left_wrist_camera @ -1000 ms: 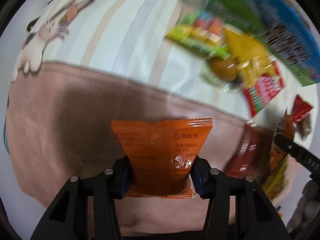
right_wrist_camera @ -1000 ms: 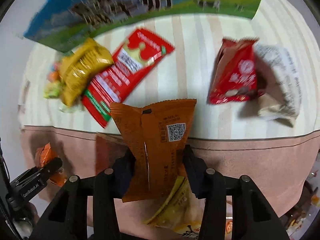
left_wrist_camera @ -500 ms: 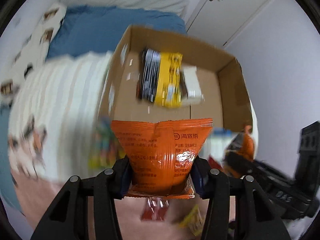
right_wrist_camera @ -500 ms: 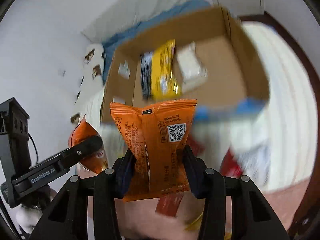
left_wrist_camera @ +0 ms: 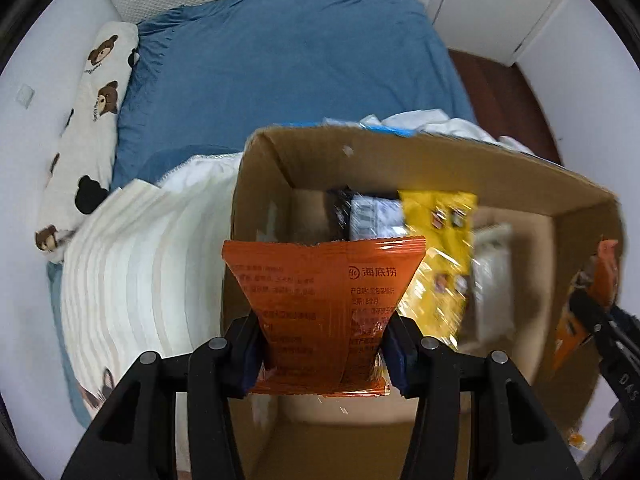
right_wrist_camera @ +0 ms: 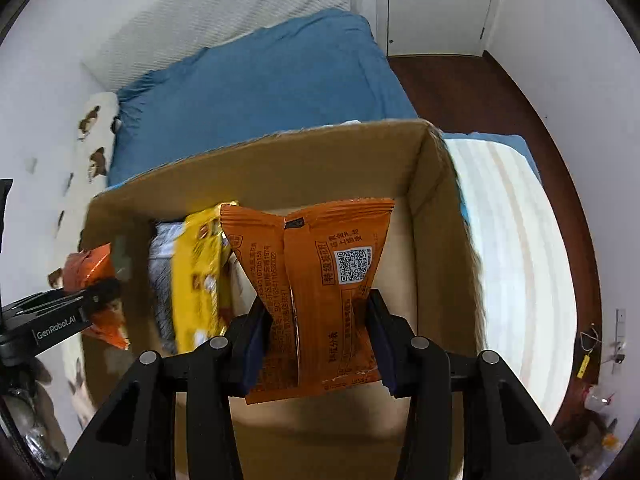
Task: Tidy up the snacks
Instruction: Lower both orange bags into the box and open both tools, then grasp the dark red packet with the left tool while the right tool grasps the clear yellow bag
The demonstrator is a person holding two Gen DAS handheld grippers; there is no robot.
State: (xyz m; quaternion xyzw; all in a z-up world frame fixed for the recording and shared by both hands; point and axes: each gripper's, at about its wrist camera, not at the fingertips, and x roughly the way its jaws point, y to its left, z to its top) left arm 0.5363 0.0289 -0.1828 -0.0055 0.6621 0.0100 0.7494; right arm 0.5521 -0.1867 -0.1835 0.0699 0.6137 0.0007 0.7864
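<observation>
My left gripper (left_wrist_camera: 324, 344) is shut on an orange snack packet (left_wrist_camera: 320, 300) and holds it over the open cardboard box (left_wrist_camera: 400, 148). My right gripper (right_wrist_camera: 318, 336) is shut on a second orange snack packet (right_wrist_camera: 320, 292) with a QR code, over the same box (right_wrist_camera: 280, 168). Inside the box lie a yellow packet (left_wrist_camera: 440, 252) and a dark and white packet (left_wrist_camera: 372, 216); both also show in the right wrist view, the yellow one (right_wrist_camera: 200, 272) beside the dark one (right_wrist_camera: 162, 264). Each gripper shows at the edge of the other's view, the left gripper (right_wrist_camera: 96, 292) and the right gripper (left_wrist_camera: 592, 308).
The box stands on a bed with a cream striped blanket (left_wrist_camera: 140, 272) and a blue sheet (left_wrist_camera: 280, 72). A bear-print pillow (left_wrist_camera: 80, 152) lies along the left wall. Dark wood floor (right_wrist_camera: 500, 104) and a white door (right_wrist_camera: 436, 4) are to the right.
Both grippers have swung up from the loose snacks on the blanket and moved over the open box, each still holding its orange packet. The box now fills the view from closer.
</observation>
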